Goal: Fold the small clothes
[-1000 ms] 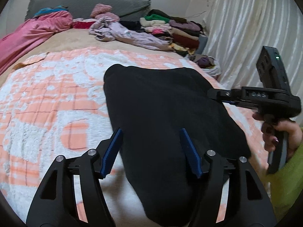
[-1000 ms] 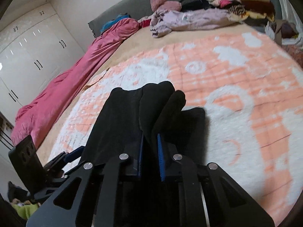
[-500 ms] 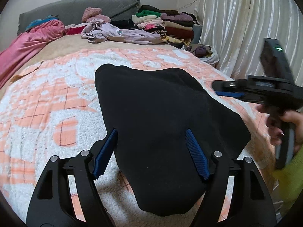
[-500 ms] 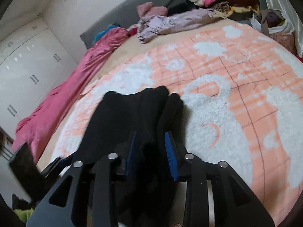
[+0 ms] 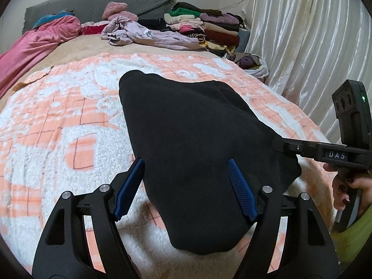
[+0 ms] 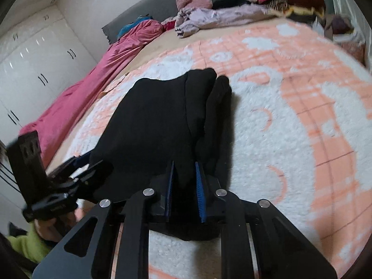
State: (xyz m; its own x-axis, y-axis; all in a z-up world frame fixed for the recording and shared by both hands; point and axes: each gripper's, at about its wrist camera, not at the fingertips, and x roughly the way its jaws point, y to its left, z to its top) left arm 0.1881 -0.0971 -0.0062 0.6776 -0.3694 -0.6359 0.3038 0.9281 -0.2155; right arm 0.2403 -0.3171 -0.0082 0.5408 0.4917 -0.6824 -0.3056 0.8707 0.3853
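Reading the geometry: black garment (image 5: 190, 134) lies flat on the orange-and-white blanket (image 5: 58, 125), long axis running from the near rounded end under the left gripper (image 5: 186, 183) away toward the headboard (image 5: 93, 4). Left gripper's jaws stand wide apart, straddling the near end; pads look clear of the cloth, nothing pinched. Right gripper (image 6: 184, 186) comes in from the garment's right edge, pointing across the short axis; its jaws have just been closing and now sit nearly together with a ridge of black cloth between the pads, so I read it as clamped on the garment's edge. Right hand is the one engaged; left is nearer the near end but idle. Next fold likely carries that right edge across toward the left, perpendicular to the long axis. Stack of folded clothes (image 5: 204, 25) is well apart at the far corner.
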